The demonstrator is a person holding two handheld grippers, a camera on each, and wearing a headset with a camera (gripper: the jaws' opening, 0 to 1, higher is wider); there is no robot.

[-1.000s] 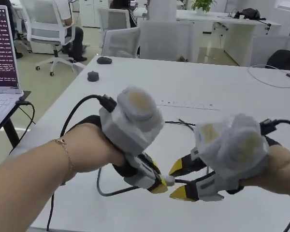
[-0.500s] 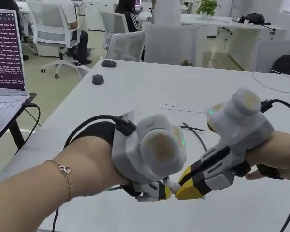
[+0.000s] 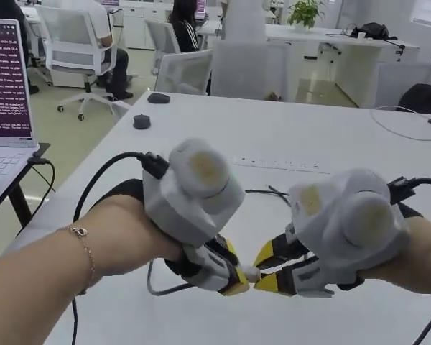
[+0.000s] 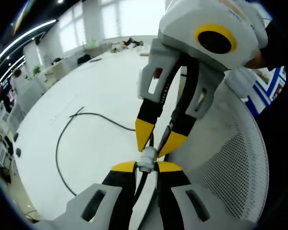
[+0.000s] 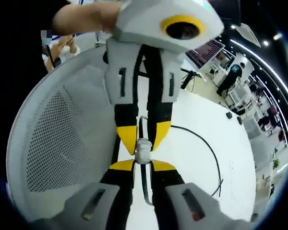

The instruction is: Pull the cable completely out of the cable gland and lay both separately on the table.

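Above the near part of the white desk [image 3: 287, 136], the two claws are meeting tip to tip. The left claw [image 3: 237, 277] is clamping the small white plastic cable gland [image 3: 252, 273] between its yellow tips, with only the gland's width left between them. The right claw [image 3: 265, 269], just to its right, is narrowed to a slim gap and is pinching the thin black cable [image 4: 57, 143] right beside the gland. The gland is hanging in the air between the claws, the cable threaded through it. The rest of the cable is looping across the desk farther away.
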